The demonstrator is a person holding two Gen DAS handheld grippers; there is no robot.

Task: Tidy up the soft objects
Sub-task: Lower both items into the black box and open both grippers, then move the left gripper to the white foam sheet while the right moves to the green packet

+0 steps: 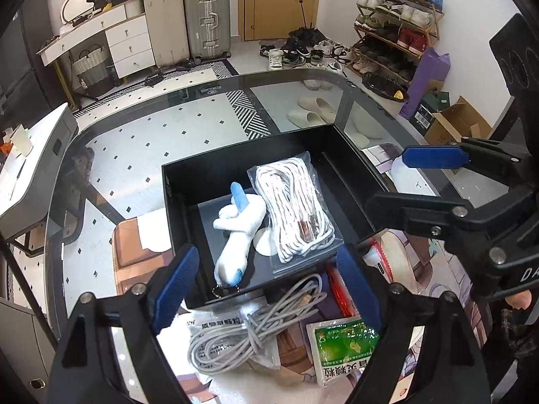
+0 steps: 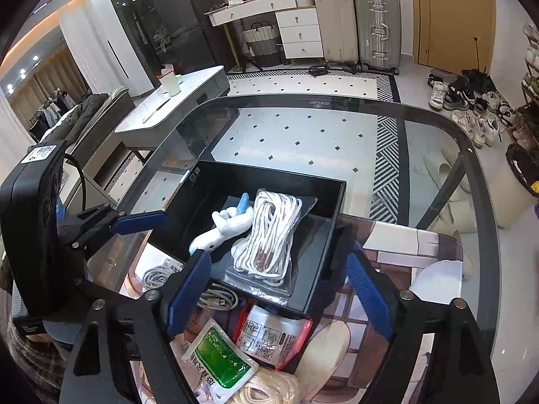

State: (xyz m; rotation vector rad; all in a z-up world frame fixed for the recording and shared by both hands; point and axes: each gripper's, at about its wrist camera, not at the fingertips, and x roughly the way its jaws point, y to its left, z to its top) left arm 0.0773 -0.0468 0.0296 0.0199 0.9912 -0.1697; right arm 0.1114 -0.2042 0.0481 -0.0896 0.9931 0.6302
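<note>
A black box (image 1: 188, 175) (image 2: 215, 171) on the glass table holds a white and blue plush toy (image 1: 239, 225) (image 2: 222, 225) and a clear bag of white rope (image 1: 293, 208) (image 2: 269, 235). In front of it lie a grey cable bundle (image 1: 235, 333) (image 2: 158, 274), a green sachet (image 1: 343, 346) (image 2: 219, 360), a red-edged packet (image 2: 273, 336) and cream rope (image 2: 269, 390). My left gripper (image 1: 266, 289) is open and empty above the cable, at the box's near edge. My right gripper (image 2: 279, 296) is open and empty above the packet. Each gripper shows in the other's view (image 1: 427, 156) (image 2: 141, 220).
A printed mat (image 2: 404, 245) covers the near part of the glass table (image 1: 134, 141). A grey side table (image 2: 175, 107) stands at the left. Suitcases (image 1: 188, 20), a dresser, shoes and a shoe rack (image 1: 397, 30) line the far walls.
</note>
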